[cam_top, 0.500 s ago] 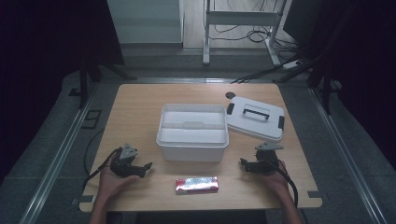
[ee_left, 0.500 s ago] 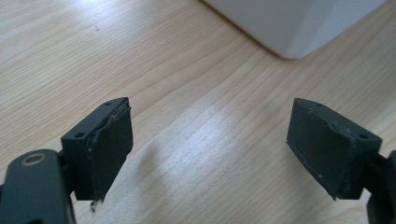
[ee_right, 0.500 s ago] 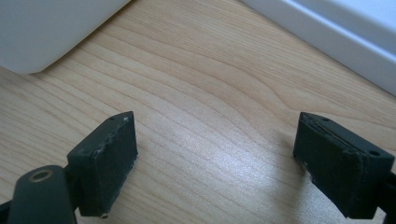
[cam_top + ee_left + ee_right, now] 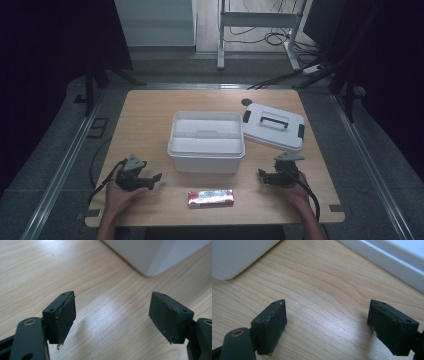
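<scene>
I take the white bin (image 4: 207, 141) at the middle of the table (image 4: 145, 115) as my landmark. The red-and-silver snack packet (image 4: 210, 198) lies flat on the wood in front of the bin's near wall, between my two grippers and apart from both.

My left gripper (image 4: 154, 179) sits to the left of the packet, off the bin's near left corner, jaws pointing toward the packet. In the left gripper view my left gripper's fingers (image 4: 62, 315) are spread wide with only bare table between them, and a corner of the bin stands beyond.

My right gripper (image 4: 263, 175) sits right of the packet, off the bin's near right corner and in front of the lid (image 4: 273, 127) that lies beside the bin. Its fingers (image 4: 270, 323) are also spread wide and pinch nothing.

Against the frame from half a second ago, I see no change: both hands, the packet, bin and lid lie where they did.
</scene>
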